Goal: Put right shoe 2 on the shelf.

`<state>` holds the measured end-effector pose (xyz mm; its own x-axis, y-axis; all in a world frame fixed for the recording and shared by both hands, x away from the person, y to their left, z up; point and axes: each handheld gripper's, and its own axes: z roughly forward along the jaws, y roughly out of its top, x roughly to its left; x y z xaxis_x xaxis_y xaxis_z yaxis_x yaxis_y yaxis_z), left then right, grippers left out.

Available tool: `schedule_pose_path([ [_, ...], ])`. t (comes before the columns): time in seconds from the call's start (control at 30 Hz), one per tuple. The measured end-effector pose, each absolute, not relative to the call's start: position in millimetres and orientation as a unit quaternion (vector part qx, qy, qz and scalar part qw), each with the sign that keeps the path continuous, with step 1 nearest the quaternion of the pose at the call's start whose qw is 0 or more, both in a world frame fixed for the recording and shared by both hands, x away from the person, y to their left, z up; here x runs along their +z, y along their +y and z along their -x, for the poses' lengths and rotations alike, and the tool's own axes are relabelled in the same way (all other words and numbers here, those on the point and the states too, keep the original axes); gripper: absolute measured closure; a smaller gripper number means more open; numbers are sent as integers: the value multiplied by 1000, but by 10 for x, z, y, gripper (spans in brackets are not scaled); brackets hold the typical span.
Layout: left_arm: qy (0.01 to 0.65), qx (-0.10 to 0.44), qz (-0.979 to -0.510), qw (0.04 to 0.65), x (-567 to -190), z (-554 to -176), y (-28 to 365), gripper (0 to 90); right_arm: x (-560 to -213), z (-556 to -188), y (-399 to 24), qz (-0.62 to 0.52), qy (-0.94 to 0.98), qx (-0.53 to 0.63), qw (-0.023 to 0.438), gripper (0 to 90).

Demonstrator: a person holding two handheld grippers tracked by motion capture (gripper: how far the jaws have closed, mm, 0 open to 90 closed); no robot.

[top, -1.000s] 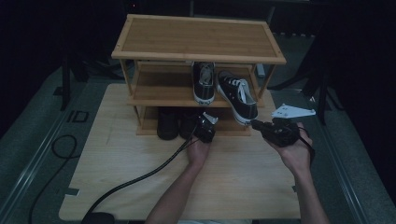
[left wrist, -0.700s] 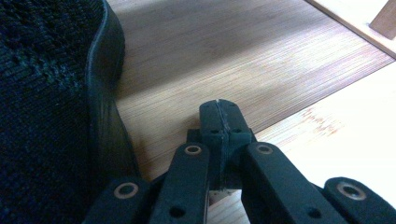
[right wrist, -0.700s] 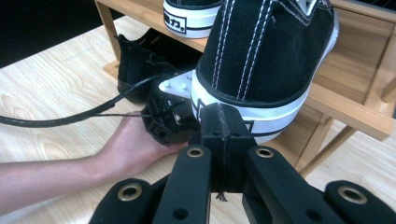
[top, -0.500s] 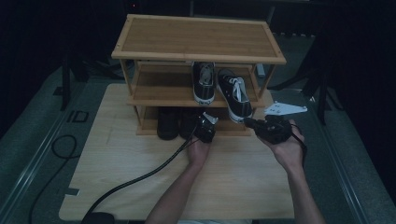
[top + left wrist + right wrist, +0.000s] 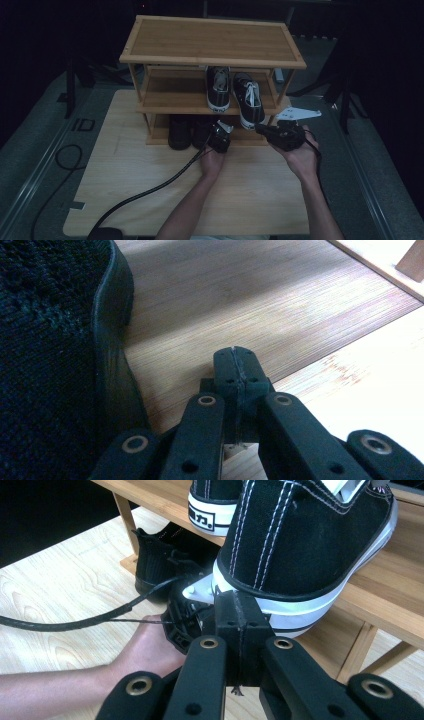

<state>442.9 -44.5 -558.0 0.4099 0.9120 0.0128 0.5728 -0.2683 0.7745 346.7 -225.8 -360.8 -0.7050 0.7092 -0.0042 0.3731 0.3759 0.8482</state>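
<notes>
Right sneaker being nudged straight on middle shelf

High view: sneaker [image 5: 248, 101] has swung in beside its mate [image 5: 218, 89]; right gripper [image 5: 261, 129] at its heel.
Left gripper view: left gripper [image 5: 235, 371] closed empty beside black shoe [image 5: 50, 360].
Right gripper view: jaws closed, nothing held, touching heel.

Dim room, grey floor [image 5: 45, 165] around wooden table [image 5: 130, 200].

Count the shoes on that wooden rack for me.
4. Two black-and-white sneakers on the middle shelf: left sneaker, right sneaker, its heel overhanging the edge. Two dark shoes on the bottom shelf: and. More may hide behind them.
</notes>
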Motion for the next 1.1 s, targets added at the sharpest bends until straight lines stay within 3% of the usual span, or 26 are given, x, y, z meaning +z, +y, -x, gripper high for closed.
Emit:
schedule_pose_path([
  [1.1, 489, 238, -759, 359, -5581, -4427, -444, 900, -3655, -3681, -2087, -344, 801, 452, 188, 900],
])
